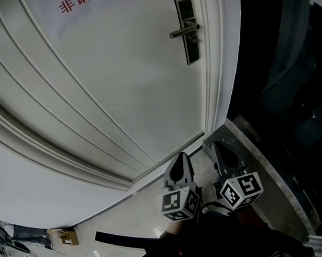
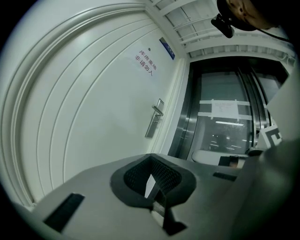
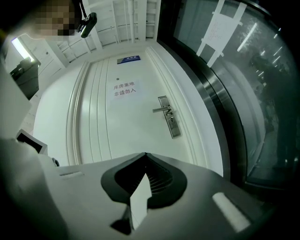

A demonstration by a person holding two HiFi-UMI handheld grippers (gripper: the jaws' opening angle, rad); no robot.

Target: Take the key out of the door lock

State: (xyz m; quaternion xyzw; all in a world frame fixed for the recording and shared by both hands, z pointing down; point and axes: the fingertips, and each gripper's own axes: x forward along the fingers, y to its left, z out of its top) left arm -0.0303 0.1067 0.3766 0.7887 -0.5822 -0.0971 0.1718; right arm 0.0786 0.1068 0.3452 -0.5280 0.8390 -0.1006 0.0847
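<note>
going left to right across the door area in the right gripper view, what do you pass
white paper notice with red lettering → silver lever handle on its metal lock plate → white door frame → dark glass wall

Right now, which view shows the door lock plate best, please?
The right gripper view: the lock plate faces it almost squarely. The head view shows it tilted near the top edge; the left gripper view, small and oblique.

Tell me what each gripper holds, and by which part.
Nothing. The left gripper and right gripper are both empty, jaws together, away from the door lock.
</note>
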